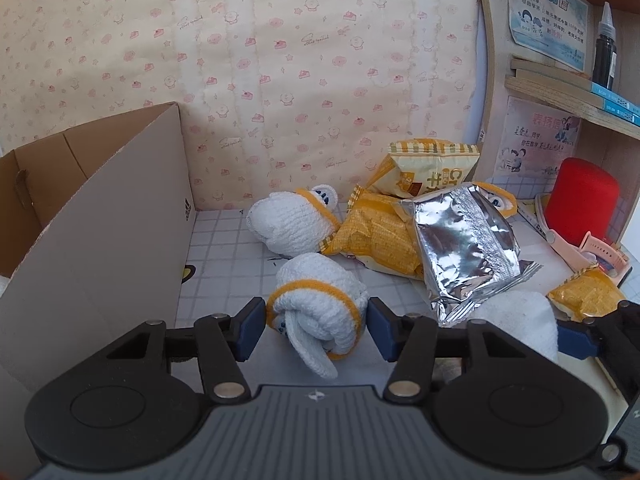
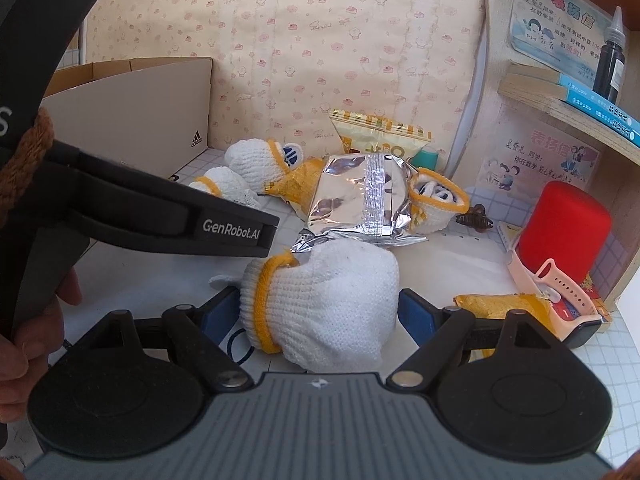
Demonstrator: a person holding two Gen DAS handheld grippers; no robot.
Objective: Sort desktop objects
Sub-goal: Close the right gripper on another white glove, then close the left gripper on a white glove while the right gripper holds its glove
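Note:
Several rolled white knit gloves with yellow cuffs lie on the gridded desk. My left gripper [image 1: 316, 328] is shut on one small glove roll [image 1: 316, 308], its blue pads touching both sides. My right gripper [image 2: 320, 316] is shut on a bigger glove roll [image 2: 324, 304], which fills the gap between its pads and also shows in the left wrist view [image 1: 516, 316]. A third glove roll [image 1: 292, 224] lies further back, and an open-cuffed one [image 2: 440, 200] lies right of the silver bag [image 2: 360, 196].
An open cardboard box [image 1: 100, 220] stands at the left. Yellow snack bags [image 1: 380, 232] lie mid-desk, partly under the silver bag. A red cylinder [image 2: 560, 232], a pink watch [image 2: 560, 292] and a brown hair claw [image 2: 476, 216] sit by the shelf unit [image 1: 560, 100] on the right.

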